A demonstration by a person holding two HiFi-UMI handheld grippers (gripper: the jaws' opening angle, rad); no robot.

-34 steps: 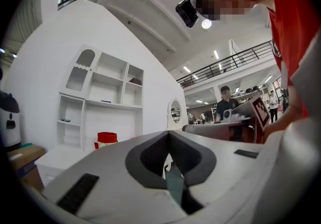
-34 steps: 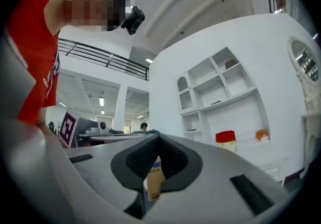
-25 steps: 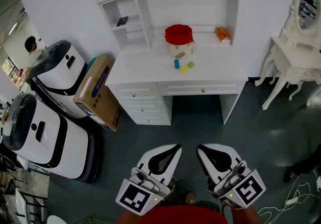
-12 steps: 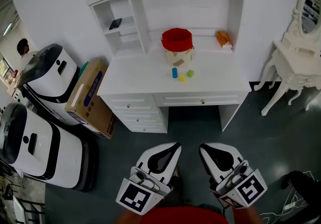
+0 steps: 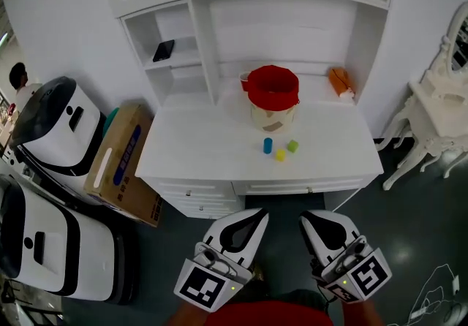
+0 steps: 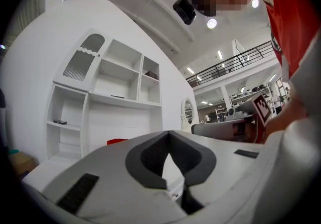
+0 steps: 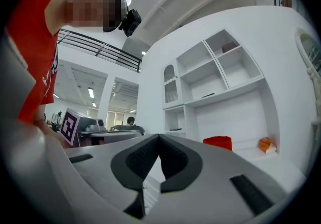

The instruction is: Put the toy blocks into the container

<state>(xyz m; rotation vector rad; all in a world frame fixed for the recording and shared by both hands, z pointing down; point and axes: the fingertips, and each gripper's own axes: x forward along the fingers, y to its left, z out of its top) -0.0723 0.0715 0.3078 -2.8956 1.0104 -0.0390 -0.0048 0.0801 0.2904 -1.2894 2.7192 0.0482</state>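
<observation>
Approach stage, no block taken yet. My left gripper (image 5: pixel 255 215) and right gripper (image 5: pixel 310 216) hang side by side over the floor (image 5: pixel 281 204), short of the worktop's (image 5: pixel 197 149) front edge. Both point towards it. Each gripper view shows its jaws closed pad to pad, with nothing between them.

The three blocks lie on the worktop right of centre, between the front edge and the container (image 5: pixel 273 98). The blue block (image 5: pixel 268 145) stands upright on the left. The green block (image 5: pixel 292 146) is on the right. The yellow block (image 5: pixel 280 155) sits between them and nearest the front edge. They are near one another; whether any two touch I cannot tell. The container, with its red lining, stands behind them towards the back edge, mouth up, apart from all three.

Judgement of the next move: carry one gripper in over the front edge and open its jaws before reaching the blocks. Set the pads either side of a single block. The yellow one is nearest me, but its neighbours stand close, so the jaws need a clean line between them. The container's mouth sits well above the worktop, so a gripped block must be raised over the rim before I let go.
</observation>
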